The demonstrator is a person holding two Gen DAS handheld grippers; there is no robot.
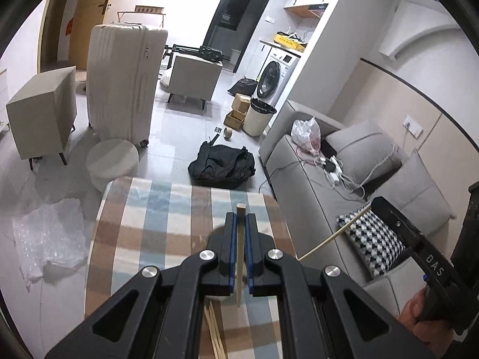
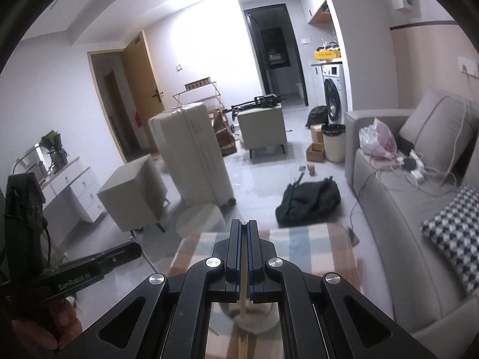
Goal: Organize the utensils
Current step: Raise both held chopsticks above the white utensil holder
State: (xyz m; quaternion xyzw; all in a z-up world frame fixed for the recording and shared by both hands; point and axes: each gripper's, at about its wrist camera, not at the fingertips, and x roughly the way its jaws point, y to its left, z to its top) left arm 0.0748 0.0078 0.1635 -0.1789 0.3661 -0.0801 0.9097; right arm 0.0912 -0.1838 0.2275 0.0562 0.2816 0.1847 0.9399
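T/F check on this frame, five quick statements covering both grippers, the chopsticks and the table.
1. The left gripper is shut on a chopstick. True.
2. The right gripper hangs open and empty. False: it is shut on a chopstick of its own.
3. The table carries a plaid cloth. True.
4. Every chopstick is held in a gripper. False: loose chopsticks lie on the cloth below the left gripper.
5. A red suitcase stands on the sofa. False: the suitcase is cream and stands on the floor; the sofa holds a plastic bag, cables and cushions.
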